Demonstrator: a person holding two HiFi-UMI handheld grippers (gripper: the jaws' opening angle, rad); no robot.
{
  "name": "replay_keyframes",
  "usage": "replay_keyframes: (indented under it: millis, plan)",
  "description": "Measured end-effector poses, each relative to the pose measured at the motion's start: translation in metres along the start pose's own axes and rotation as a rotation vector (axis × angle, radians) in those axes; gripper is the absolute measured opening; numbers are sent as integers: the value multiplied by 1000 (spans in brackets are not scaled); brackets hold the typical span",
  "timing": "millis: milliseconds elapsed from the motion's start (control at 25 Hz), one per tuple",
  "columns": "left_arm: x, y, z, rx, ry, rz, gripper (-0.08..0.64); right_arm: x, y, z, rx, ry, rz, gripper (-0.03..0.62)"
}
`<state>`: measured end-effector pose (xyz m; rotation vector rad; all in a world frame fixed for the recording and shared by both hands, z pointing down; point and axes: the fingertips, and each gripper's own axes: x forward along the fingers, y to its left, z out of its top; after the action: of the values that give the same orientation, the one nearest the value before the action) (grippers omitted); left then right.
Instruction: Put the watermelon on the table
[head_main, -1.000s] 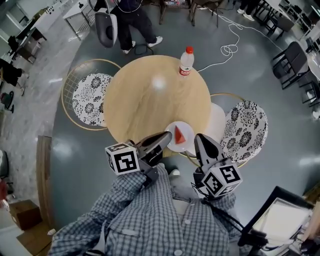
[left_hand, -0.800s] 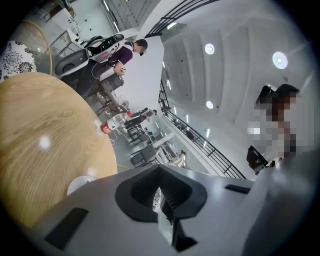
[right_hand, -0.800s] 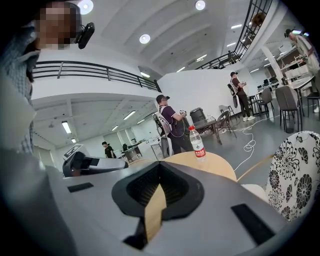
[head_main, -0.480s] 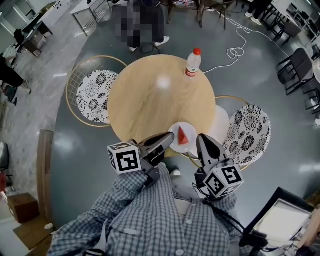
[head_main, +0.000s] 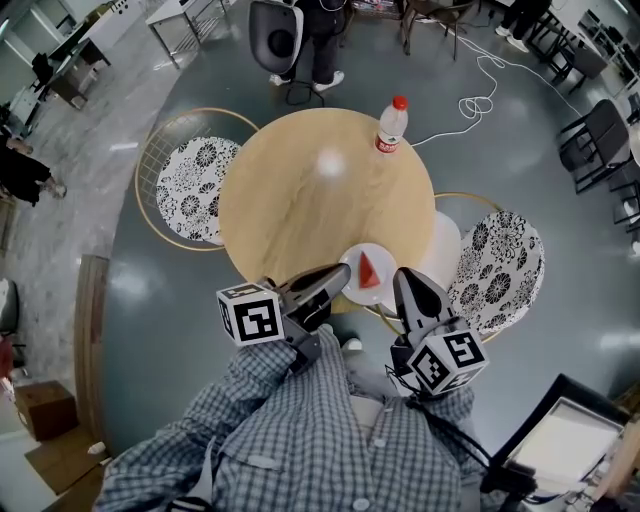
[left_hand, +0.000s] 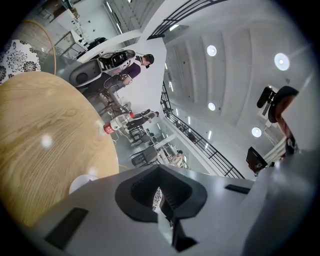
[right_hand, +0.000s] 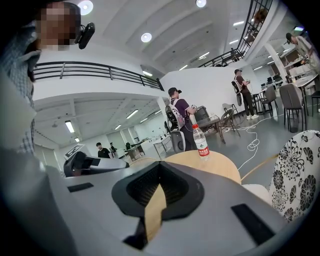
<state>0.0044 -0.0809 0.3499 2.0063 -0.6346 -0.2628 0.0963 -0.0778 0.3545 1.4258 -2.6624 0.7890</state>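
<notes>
Grey polished floor lies all round a round wooden surface (head_main: 300, 200), with a flower-patterned chair (head_main: 190, 175) on its left and a second patterned chair (head_main: 500, 265) on its right. A water bottle (head_main: 390, 125) with a red cap stands upright at the far rim.

We see the watermelon slice (head_main: 370, 272) only in the head view. It is a small red wedge with a thin pale edge, lying on a white plate (head_main: 388, 270) at the near rim of the surface. It is too small for us to make out seeds or rind colour. We cannot tell whether the plate sits wholly on the wood or juts past the rim.

The left gripper (head_main: 340, 272) has its tip just beside the plate's left edge and may overlap it. The right gripper (head_main: 405, 275) has its tip just right of the plate. In the gripper views each body hides the slice. The left gripper view shows only a white sliver (left_hand: 82, 182), probably the plate.

Both pairs of jaws are closed to a thin slit with nothing between them. A person at the far side is cut off by the frame.
</notes>
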Motion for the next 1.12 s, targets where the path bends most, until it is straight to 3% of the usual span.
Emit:
replay_keyframes:
  millis: [1120]
  plan:
    - [-4,3,0,-16,5,4,6,3,5,-4,-12,21,3,8]
